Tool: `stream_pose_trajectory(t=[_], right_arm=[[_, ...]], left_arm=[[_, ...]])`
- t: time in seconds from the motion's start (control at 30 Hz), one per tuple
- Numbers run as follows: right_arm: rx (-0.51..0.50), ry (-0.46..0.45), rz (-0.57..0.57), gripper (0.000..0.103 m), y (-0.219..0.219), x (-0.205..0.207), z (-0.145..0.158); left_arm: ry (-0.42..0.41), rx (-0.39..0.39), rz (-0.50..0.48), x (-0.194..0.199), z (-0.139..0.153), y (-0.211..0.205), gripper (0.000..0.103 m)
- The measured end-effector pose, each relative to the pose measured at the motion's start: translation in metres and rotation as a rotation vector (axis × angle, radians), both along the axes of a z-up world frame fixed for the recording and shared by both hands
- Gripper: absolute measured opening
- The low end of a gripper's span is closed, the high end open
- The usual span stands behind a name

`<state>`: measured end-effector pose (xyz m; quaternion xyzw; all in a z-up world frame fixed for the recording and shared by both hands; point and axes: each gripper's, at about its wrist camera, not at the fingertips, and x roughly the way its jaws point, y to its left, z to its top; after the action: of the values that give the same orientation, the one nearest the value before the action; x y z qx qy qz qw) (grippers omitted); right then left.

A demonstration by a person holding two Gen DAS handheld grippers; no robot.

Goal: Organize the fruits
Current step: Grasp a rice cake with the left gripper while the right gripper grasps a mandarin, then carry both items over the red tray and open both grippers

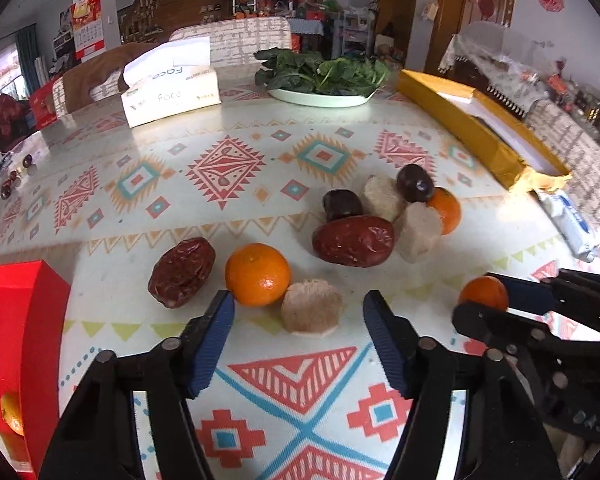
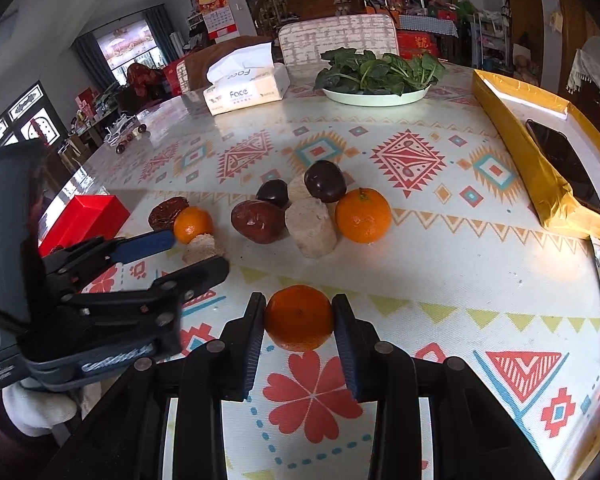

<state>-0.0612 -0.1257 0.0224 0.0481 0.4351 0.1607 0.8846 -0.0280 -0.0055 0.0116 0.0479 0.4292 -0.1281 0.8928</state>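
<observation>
My right gripper (image 2: 299,318) is shut on a small orange (image 2: 299,317) just above the patterned tablecloth; it also shows in the left wrist view (image 1: 485,293). My left gripper (image 1: 299,312) is open and empty, its fingers either side of a pale cut chunk (image 1: 312,306). Just beyond it lie an orange (image 1: 257,274) and a red date (image 1: 181,272). Farther right is a cluster: a big red date (image 1: 354,242), two dark round fruits (image 1: 341,205), pale chunks (image 1: 418,232) and an orange (image 1: 446,210). A red box (image 1: 16,344) stands at the left with fruit inside.
A tissue box (image 1: 171,90), a plate of green leaves (image 1: 320,98) and a yellow box (image 1: 476,130) holding a phone (image 2: 564,164) stand at the back and right. A white packet (image 1: 568,222) lies by the right edge. Small dark fruits (image 1: 10,182) lie far left.
</observation>
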Motion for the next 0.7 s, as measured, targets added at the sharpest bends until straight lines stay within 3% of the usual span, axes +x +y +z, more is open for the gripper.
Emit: stream_pose_trajectory(t=[0.07,0.1,0.4,0.7], right_arm=[[-0.004,0.002,-0.001,0.037,0.001,0.000,0.000],[-0.004,0.002,-0.001,0.037,0.001,0.000,-0.001],[-0.054,-0.033,0.012,0.037,0.015,-0.011,0.011],[-0.062,-0.094,0.075,0.037,0.051,-0.028,0.036]], left_arm=[[-0.001,0.014,0.001,0.000,-0.001,-0.001,0.043],[0.011,-0.005,-0.013,0.000,-0.001,-0.001,0.030],[-0.029,-0.066,0.004,-0.028,0.017,0.020,0.029],[-0.139,-0.140,0.120,-0.077,0.053,0.098,0.029]])
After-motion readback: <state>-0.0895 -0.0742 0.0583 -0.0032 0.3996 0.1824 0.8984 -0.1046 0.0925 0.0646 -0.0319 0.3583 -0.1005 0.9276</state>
